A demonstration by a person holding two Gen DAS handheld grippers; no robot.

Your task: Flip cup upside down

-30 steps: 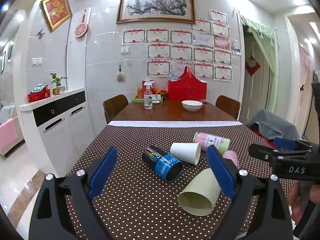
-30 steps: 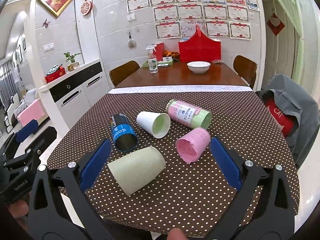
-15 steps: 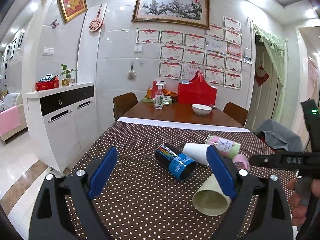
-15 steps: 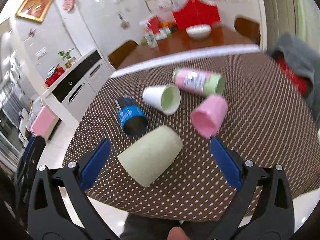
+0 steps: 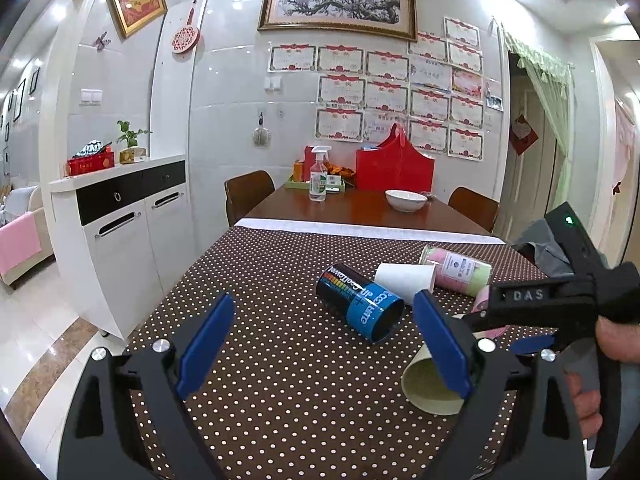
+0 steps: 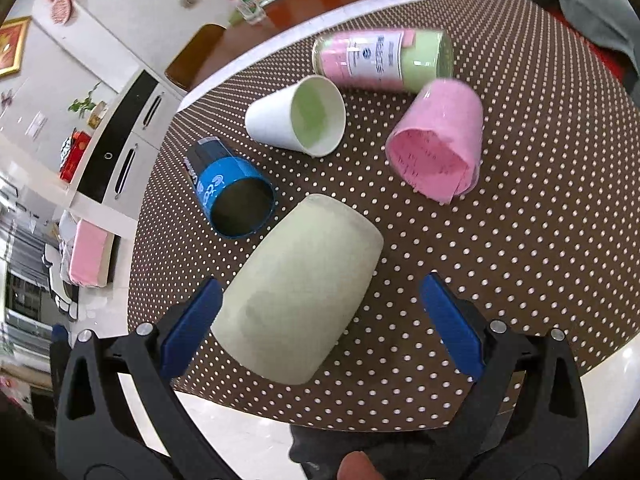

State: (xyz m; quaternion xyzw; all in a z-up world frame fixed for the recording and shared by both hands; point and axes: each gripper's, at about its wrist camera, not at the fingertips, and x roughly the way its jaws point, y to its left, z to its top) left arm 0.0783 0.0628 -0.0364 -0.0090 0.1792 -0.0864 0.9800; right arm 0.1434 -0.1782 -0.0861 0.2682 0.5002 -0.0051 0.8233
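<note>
Near bench front edge | right claw (image 6: 318,320) wide open, empty, straddling green cup (image 6: 298,292) | left claw (image 5: 320,344) open, empty | risk: cup rolls off edge if nudged.

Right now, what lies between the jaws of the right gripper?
In the right wrist view, the pale green cup lies on its side between the open jaws of the right gripper, nearer its left jaw; beside it is only dotted tablecloth.

- Five cups on their sides on the dotted desk (image 6: 520,240): one pale green cup (image 6: 300,296), one white cup (image 6: 296,118), one pink cup (image 6: 440,140), one blue-and-black cup (image 6: 230,196), one pink-and-green labelled cup (image 6: 380,58)
- Two chairs: left chair (image 5: 248,194), right chair (image 5: 474,206)
- One white bowl (image 5: 406,200)
- One spray bottle (image 5: 318,176)
</note>
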